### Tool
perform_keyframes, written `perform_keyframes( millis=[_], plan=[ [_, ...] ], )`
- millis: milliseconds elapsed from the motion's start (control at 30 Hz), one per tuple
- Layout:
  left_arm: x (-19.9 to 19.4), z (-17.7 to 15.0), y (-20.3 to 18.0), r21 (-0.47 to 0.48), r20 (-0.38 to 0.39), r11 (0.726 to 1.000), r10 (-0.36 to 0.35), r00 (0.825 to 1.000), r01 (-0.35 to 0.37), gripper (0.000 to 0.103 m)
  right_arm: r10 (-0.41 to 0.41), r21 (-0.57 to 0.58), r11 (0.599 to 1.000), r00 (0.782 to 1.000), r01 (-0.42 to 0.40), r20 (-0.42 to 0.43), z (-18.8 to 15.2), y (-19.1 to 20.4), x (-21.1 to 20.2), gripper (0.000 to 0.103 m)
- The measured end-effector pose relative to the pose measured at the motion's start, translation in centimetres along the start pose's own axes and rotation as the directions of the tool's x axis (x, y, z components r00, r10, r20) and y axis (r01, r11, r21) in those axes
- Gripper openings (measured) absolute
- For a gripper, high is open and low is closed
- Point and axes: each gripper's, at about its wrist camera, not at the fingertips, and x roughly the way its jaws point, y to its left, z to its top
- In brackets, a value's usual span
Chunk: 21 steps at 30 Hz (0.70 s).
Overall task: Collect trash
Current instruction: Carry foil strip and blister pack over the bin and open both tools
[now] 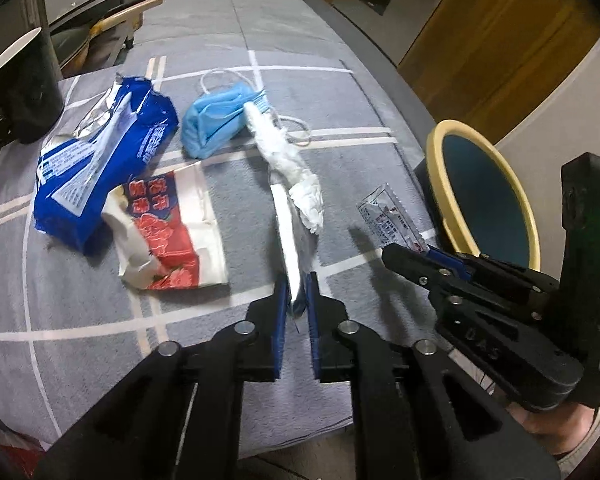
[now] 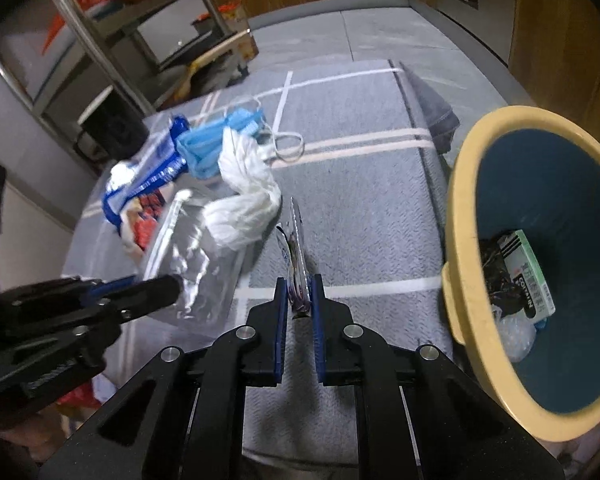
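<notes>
My left gripper (image 1: 297,294) is shut on a silvery foil wrapper (image 1: 289,240), held edge-on above the grey cloth; it shows as a crinkled clear-silver sheet in the right wrist view (image 2: 198,268). My right gripper (image 2: 299,296) is shut on a small clear sachet (image 2: 294,248), seen flat in the left wrist view (image 1: 392,220) next to the bin. A twisted white tissue (image 1: 292,164) lies just beyond the wrapper. A blue face mask (image 1: 216,120), a blue snack bag (image 1: 100,160) and a red-and-white bag (image 1: 172,236) lie on the cloth.
A yellow-rimmed blue bin (image 2: 460,216) stands off the table's right edge, with a green box (image 2: 530,276) and dark trash inside. A black cup (image 1: 24,84) sits at the table's far left. Metal shelving (image 2: 112,40) stands behind.
</notes>
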Motion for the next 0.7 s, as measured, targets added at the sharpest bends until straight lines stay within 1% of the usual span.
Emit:
perform_keyframes(
  millis=[67,200,333,400,500,700],
  plan=[
    [-0.6,0.0,0.0,0.002,0.017,1.000,-0.006,1.000,0.006,0.007,0.010,0.014,1.000,1.000,-0.010,0.011,0.1,-0.2,-0.7,0.013],
    [-1.5,0.1,0.4,-0.038,0.039,0.999,-0.038,0.999,0.039,0.007,0.018,0.030,0.999,0.999,-0.019,0.033,0.3,-0.5,-1.8,0.013],
    [-3.1,0.5,0.5,-0.062,0.094,0.996,-0.053,0.994,0.059,0.007,0.018,0.042,0.999,0.998,-0.020,0.058,0.3,-1.0,-3.2,0.013],
    [-4.2,0.9,0.2,-0.055,0.132,0.996,-0.065,0.989,0.073,0.007,0.015,0.051,0.999,0.997,-0.018,0.070,0.2,-1.4,-3.9,0.013],
    [-5.0,1.2,-0.6,-0.044,0.162,0.994,-0.088,0.983,0.096,0.007,-0.002,0.061,0.998,0.996,-0.004,0.093,-0.1,-2.2,-5.3,0.013],
    [-4.7,1.7,-3.0,-0.005,0.167,0.991,-0.134,0.977,0.137,0.007,-0.047,0.096,0.995,0.992,0.036,0.121,-0.8,-4.6,-7.6,0.013]
  ],
)
